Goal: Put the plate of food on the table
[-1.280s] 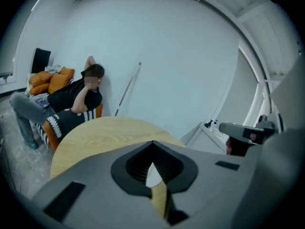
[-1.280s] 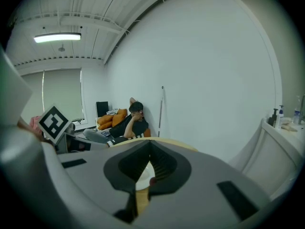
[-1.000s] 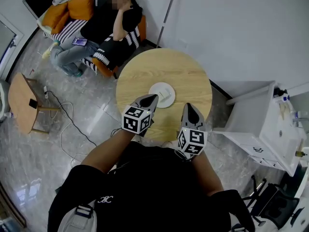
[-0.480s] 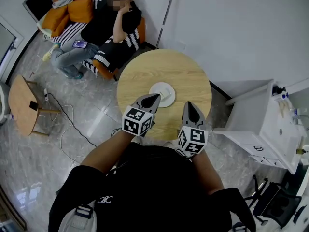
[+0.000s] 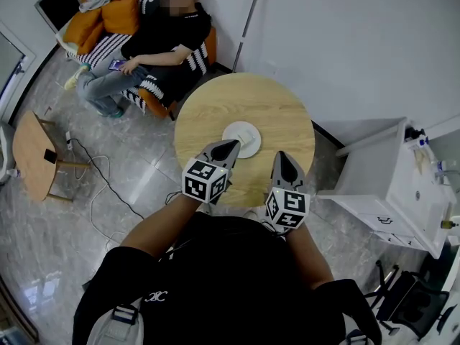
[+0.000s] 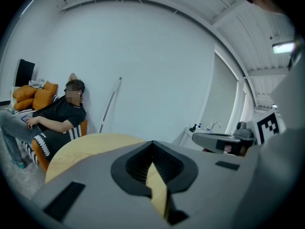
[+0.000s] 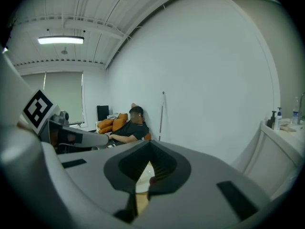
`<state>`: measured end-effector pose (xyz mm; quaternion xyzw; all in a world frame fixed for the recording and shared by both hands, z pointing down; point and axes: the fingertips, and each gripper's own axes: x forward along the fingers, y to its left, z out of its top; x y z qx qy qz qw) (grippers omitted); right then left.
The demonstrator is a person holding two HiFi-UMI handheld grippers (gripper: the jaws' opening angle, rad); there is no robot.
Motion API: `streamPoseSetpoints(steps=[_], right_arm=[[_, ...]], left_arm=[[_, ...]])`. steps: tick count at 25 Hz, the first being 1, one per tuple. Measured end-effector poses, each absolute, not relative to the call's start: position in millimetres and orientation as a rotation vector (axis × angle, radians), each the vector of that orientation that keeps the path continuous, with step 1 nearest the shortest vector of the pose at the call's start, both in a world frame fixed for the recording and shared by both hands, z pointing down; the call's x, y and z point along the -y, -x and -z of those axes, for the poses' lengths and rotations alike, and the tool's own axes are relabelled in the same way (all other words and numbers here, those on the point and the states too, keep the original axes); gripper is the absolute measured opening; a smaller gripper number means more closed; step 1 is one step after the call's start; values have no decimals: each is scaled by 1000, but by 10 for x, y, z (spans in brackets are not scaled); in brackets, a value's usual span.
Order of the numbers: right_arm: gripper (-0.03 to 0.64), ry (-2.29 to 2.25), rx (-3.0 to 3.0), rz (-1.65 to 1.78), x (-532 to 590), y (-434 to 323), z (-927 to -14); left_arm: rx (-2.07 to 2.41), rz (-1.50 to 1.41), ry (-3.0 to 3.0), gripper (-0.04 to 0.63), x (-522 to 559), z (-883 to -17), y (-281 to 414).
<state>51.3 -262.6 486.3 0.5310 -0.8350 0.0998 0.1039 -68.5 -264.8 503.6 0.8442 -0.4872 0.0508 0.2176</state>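
Observation:
A white plate (image 5: 241, 136) rests near the middle of the round wooden table (image 5: 215, 110); what lies on it is too small to make out. My left gripper (image 5: 229, 145) is shut and empty, its tip hovering at the plate's near left rim. Just right of the plate, near the table's front edge, my right gripper (image 5: 281, 157) is also shut and holds nothing. In the left gripper view the closed left gripper (image 6: 152, 144) points over the table (image 6: 81, 147). In the right gripper view a sliver of the plate (image 7: 143, 178) shows below the closed right gripper (image 7: 150, 144).
A person (image 5: 162, 38) sits on an orange-cushioned sofa beyond the table at the back left. A small wooden side table (image 5: 29, 149) with a cable stands on the floor at left. White furniture (image 5: 392, 185) sits close to the table's right. A pole (image 5: 248, 20) leans on the wall.
Both grippers have stayed almost still by the plate. The seated person lowered an arm from the head down to the lap.

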Motion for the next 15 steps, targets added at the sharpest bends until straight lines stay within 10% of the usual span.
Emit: streamPoseSetpoints(steps=[15], right_arm=[[8, -1560, 2459, -293, 2643, -538, -4883]], left_arm=[[1347, -183, -2305, 8, 2662, -5191, 695]])
